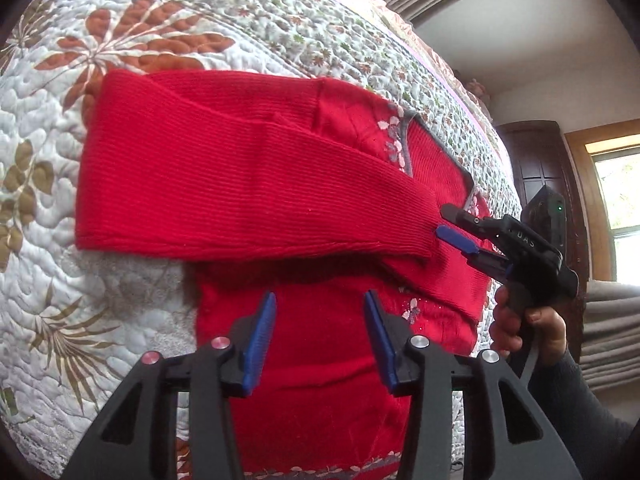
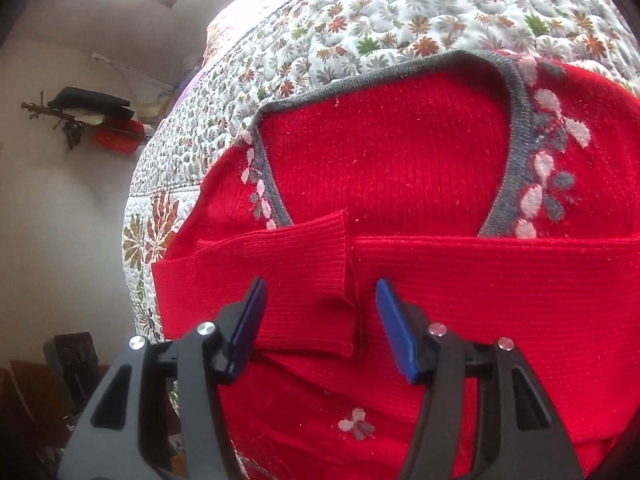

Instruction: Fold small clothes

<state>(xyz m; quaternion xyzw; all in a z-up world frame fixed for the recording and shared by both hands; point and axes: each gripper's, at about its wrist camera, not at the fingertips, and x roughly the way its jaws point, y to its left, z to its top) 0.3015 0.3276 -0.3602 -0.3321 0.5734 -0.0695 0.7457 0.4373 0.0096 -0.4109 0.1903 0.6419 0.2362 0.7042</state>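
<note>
**Sleeves crossed on red sweater**

The sweater point(image 1: 248, 184) lies flat on the quilt point(image 1: 48, 184), neckline toward its far edge, both sleeves folded across the chest. Left gripper point(image 1: 320, 340) hangs wide open, empty. Right gripper point(image 2: 320, 320) gapes empty over a cuff point(image 2: 320, 280).

You've got a bright red ribbed-knit sweater point(image 1: 248, 184), its neckline trim point(image 2: 516, 80) grey, with pale pink and grey flower motifs point(image 2: 548, 160) running beside it and one small one lower on the front. Your quilt point(image 1: 132, 12) is white, printed with big rust-orange and olive-tan leaf sprays in the centre, and a border band of small orange, grey and green flowers. Both your grippers, left point(image 1: 320, 340) and right point(image 2: 320, 328), are black with blue pads point(image 1: 260, 344) and silvery or reddish bolts. Your sleeve point(image 1: 584, 412) is dark grey.
</note>
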